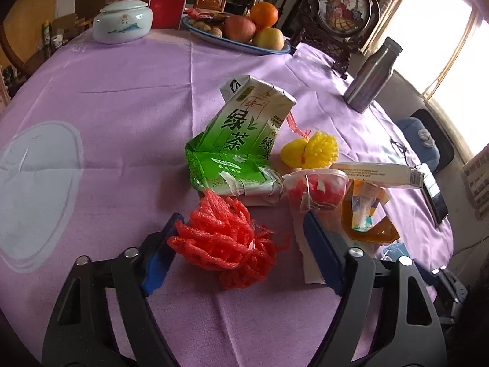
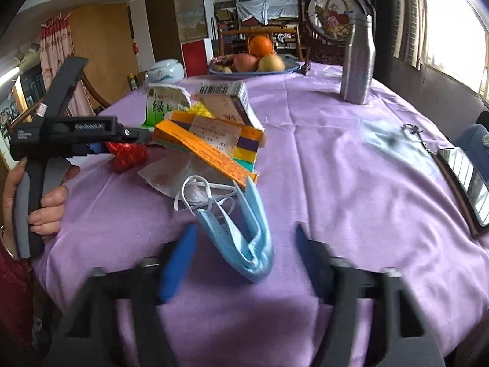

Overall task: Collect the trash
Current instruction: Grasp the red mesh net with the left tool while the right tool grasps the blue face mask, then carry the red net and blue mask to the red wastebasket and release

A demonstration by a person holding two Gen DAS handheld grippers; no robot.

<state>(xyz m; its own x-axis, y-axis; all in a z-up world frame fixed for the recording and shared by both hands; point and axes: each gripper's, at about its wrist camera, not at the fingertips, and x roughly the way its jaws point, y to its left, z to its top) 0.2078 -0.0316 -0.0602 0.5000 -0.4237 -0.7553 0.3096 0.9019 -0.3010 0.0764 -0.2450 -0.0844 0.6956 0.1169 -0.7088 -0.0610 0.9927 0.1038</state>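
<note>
The tabletop [image 1: 122, 98] wore a lilac cloth with pale white ring motifs. A green-and-white tea carton [image 1: 241, 128] bore dark green characters. Before it lay a coral-red foam net [image 1: 226, 238]; beside it, a yellow foam net [image 1: 311, 150]. A clear cup [image 1: 314, 189] showed red pieces. The flattened box [image 2: 211, 143] was orange with purple, yellow and teal bands. The face mask [image 2: 244, 238] was light blue with white loops. The bottle [image 1: 371, 76] was silver-grey. The lidded jar [image 1: 122, 23] was white with a blue landscape.

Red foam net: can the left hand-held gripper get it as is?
Probably yes. The red foam net lies between the open fingers of the left hand-held gripper, nothing on top; the green carton sits behind it.
</note>
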